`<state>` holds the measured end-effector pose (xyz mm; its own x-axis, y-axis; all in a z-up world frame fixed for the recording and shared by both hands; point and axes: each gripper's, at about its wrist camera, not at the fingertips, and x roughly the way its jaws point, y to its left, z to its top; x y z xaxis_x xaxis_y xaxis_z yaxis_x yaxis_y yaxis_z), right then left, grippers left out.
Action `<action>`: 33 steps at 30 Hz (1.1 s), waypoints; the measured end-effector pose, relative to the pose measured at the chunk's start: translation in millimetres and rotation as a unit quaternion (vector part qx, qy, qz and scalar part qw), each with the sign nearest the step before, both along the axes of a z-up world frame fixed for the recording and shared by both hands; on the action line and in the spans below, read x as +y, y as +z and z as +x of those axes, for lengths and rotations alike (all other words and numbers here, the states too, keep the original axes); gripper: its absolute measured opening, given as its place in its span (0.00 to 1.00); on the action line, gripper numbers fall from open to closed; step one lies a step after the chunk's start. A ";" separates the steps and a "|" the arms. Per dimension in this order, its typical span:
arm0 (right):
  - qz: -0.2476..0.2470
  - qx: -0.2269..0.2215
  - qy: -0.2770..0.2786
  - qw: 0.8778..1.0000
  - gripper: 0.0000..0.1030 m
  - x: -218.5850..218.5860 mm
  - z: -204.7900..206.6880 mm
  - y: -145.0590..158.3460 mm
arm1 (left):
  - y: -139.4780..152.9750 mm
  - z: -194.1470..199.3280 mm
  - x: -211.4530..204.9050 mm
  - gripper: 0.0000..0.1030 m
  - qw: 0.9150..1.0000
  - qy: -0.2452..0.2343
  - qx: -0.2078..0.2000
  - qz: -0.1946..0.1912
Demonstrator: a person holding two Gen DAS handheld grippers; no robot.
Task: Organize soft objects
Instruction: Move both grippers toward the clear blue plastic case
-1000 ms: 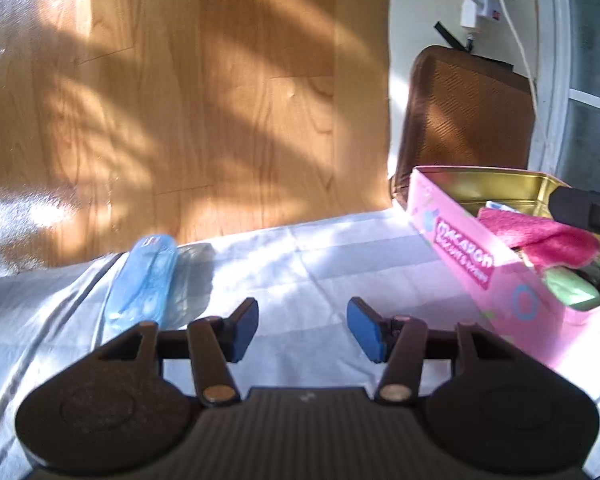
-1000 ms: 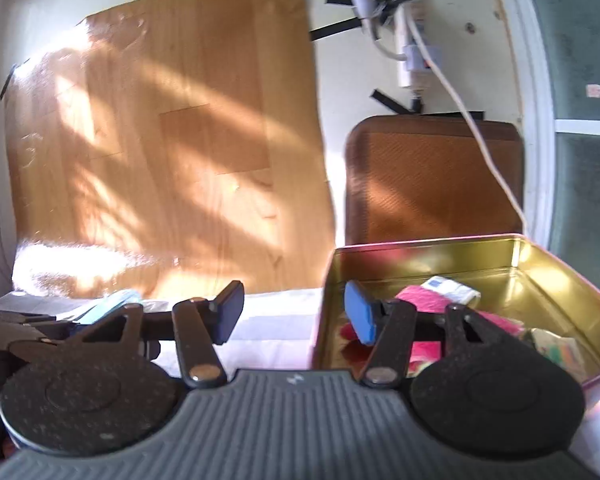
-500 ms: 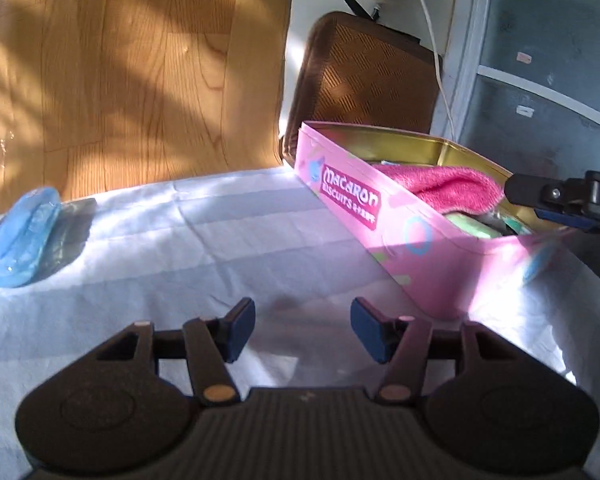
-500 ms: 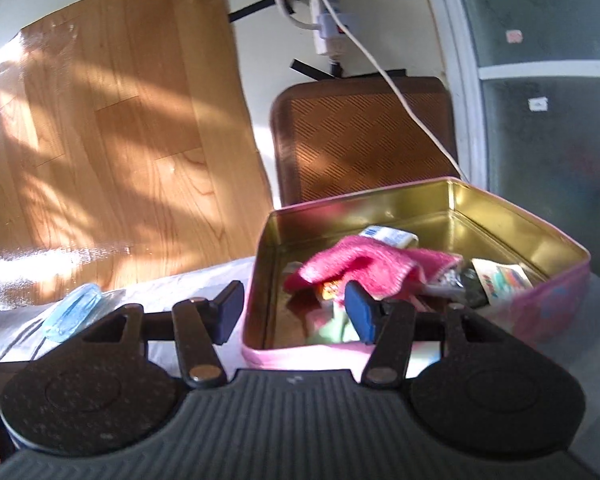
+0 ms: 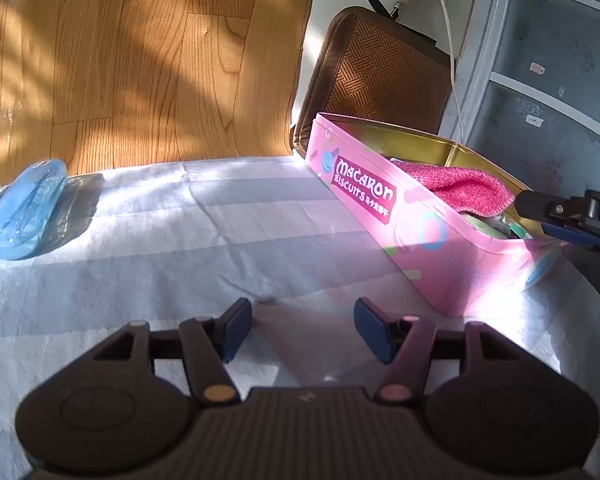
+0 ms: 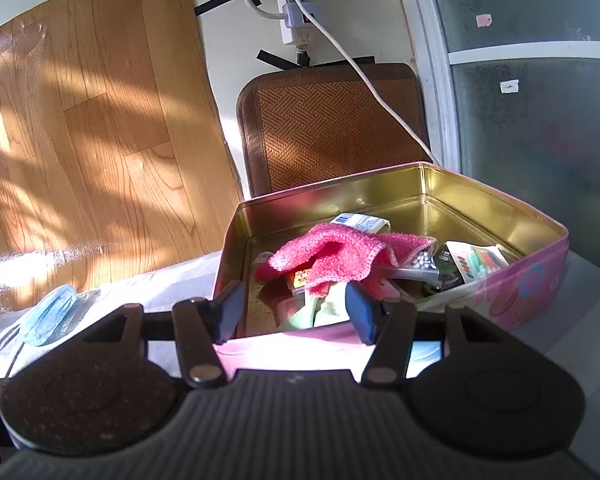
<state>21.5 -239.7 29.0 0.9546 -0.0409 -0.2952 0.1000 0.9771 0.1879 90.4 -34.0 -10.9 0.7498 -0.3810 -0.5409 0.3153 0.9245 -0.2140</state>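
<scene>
**Grippers hovering spread beside the pink biscuit tin**

Sunlight is falling across a bench (image 5: 148,216) covered in pale blue cloth. The left gripper (image 5: 303,330) is hanging over bare cloth with its blue pads well apart, clamping nothing. At its 2 o'clock, a pink biscuit tin (image 5: 380,200) is sitting open, and a pink cloth (image 5: 460,188) is lying draped over the other contents inside. At 10 o'clock, near the far edge of the bench, a clear blue case (image 5: 24,208) is resting well apart from the tin.

The right gripper (image 6: 294,310) is also spread wide and empty, its fingers sitting just at the tin's (image 6: 540,264) near wall. Straight ahead at 12 o'clock, the pink cloth (image 6: 340,252) is lying crumpled in the middle of the tin, on top of small packets and a pale green item (image 6: 324,312). The blue case (image 6: 50,312) is showing at 9 o'clock. Behind the tin, a brown woven cushion (image 6: 332,128) is leaning against the wall.
</scene>
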 end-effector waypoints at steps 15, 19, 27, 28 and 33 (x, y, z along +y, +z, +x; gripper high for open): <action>-0.006 0.003 -0.008 1.000 0.57 4.7 0.3 2.5 | 1.2 -3.6 -0.9 0.60 1.000 0.002 -0.013 0.003; -0.014 0.000 0.000 1.000 0.57 10.7 0.6 4.5 | 2.6 -5.3 1.8 0.60 1.000 0.010 -0.019 0.006; -0.034 -0.007 0.053 0.998 0.57 42.8 12.1 16.6 | 20.7 -5.9 38.0 0.60 0.998 0.054 -0.027 -0.001; -0.039 -0.009 0.066 0.997 0.57 51.1 14.7 18.3 | 23.8 -5.6 51.2 0.60 0.997 0.069 -0.029 -0.007; -0.056 0.000 0.148 0.987 0.57 102.2 41.1 22.2 | 25.5 -10.4 125.8 0.62 0.981 0.189 -0.052 0.010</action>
<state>62.6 -137.4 51.3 0.9296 0.2078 -0.3043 -0.1931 0.9781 0.0780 79.9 91.8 14.7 0.8867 -0.0555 -0.4591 -0.0316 0.9832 -0.1798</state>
